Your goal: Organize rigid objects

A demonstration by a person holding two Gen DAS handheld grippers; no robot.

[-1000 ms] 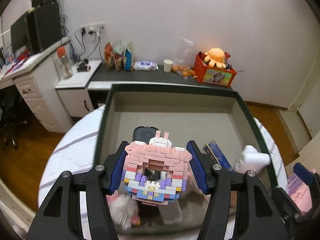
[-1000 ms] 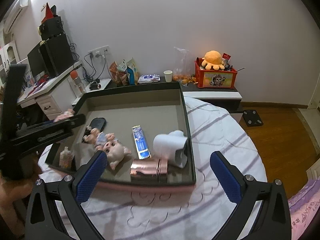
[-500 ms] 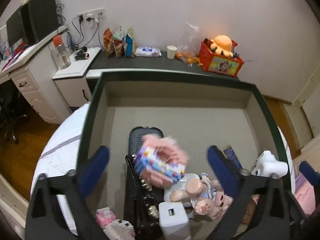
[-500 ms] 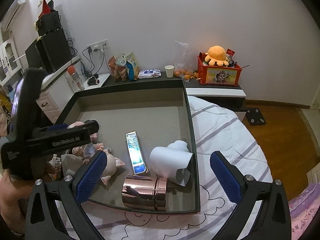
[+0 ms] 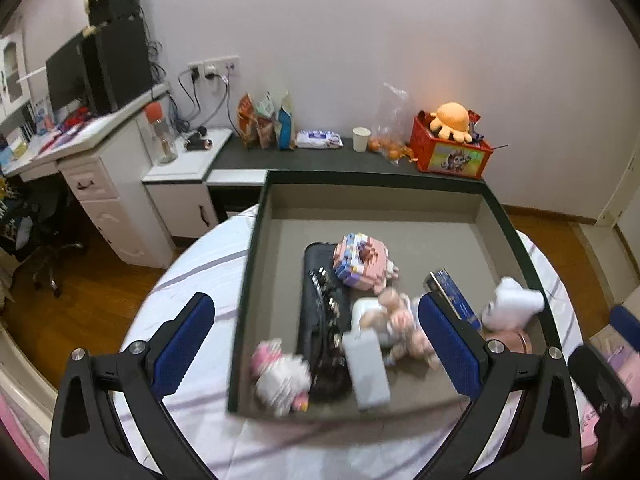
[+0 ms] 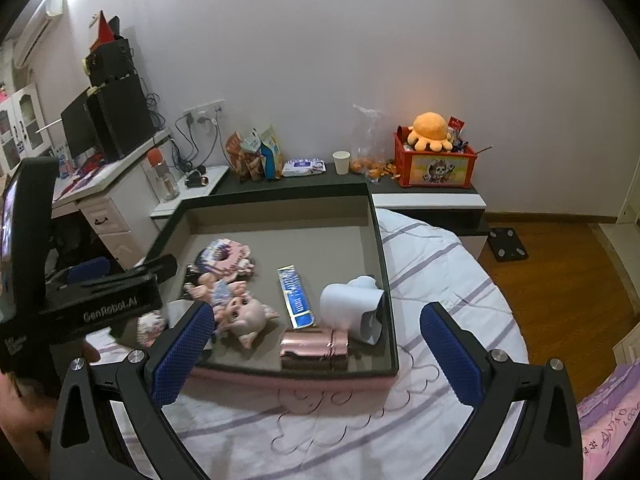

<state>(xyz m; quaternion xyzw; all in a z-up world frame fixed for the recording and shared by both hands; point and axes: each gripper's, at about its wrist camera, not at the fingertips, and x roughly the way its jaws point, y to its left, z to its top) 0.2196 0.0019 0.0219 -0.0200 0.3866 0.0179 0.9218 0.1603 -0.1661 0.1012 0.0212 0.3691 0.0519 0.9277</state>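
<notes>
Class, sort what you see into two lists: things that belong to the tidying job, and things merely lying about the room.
Job:
tray
pink brick model
pig doll
blue packet
white dryer
pink tin

Lying about:
orange plush
red crate
paper cup
snack bags

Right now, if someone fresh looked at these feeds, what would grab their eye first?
Probably the big dark-rimmed tray on the striped bedding, cluttered with small items. The pink brick model lies toward its middle, partly on a black case, with a pig doll, a blue pack and a white dryer nearer the front. Both the left claw and the right claw stand open and empty.
</notes>
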